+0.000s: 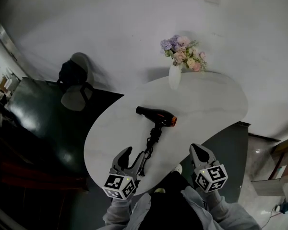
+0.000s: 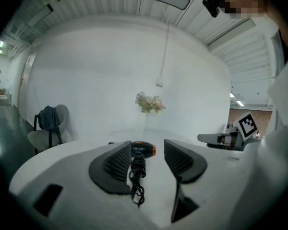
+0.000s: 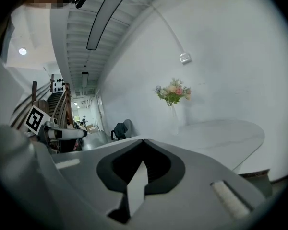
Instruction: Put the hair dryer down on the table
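Observation:
A black hair dryer (image 1: pixel 157 116) with an orange ring lies on its side on the white oval table (image 1: pixel 206 99). Its handle points toward me and its coiled black cord (image 1: pixel 150 145) trails to the near edge. My left gripper (image 1: pixel 133 158) hovers over the near edge with its jaws parted on either side of the cord's end; the pads do not press on it. In the left gripper view the dryer (image 2: pixel 141 149) and cord (image 2: pixel 137 176) lie on the tabletop in the gap of the left gripper (image 2: pixel 147 145). My right gripper (image 1: pixel 199 150) is shut and empty, its tips meeting (image 3: pixel 143 140).
A white vase of pink and purple flowers (image 1: pixel 175 75) stands at the table's far edge. A chair with a dark bag (image 1: pixel 74 83) sits on the dark floor to the left. The person's body is close against the near edge.

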